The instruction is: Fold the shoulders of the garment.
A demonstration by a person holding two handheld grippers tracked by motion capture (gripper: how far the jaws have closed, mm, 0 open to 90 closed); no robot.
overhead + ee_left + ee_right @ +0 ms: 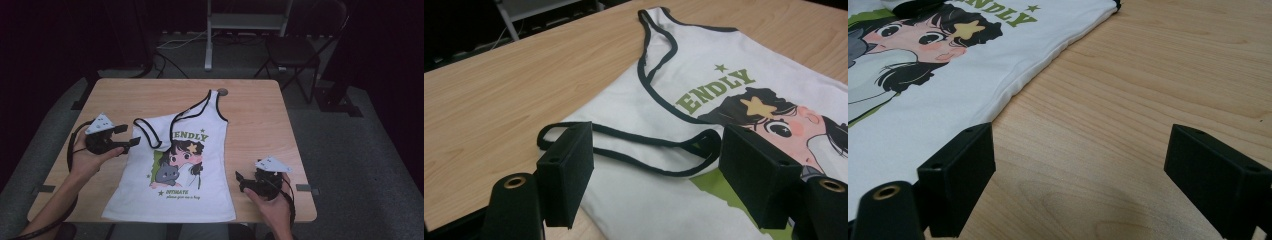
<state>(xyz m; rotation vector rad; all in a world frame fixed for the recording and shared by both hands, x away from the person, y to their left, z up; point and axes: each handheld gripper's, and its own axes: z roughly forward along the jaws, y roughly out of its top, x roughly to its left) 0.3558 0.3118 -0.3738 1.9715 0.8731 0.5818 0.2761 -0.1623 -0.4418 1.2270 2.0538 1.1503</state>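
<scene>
High view: tank top [185, 165] near table [260, 110] edge

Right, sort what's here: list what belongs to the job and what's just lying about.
In the job:
- white tank top
- left gripper, open beside its folded strap
- right gripper, open near its side edge

Lying about:
- wooden table
- folding chair
- floor cables

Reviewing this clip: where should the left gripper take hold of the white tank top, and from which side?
Best guess: the folded-over shoulder strap of the tank top, approached from the shirt's left edge. Its black-trimmed loop lies flat near that edge, directly ahead of the left gripper, whose jaws stand open on either side of it without touching.
</scene>
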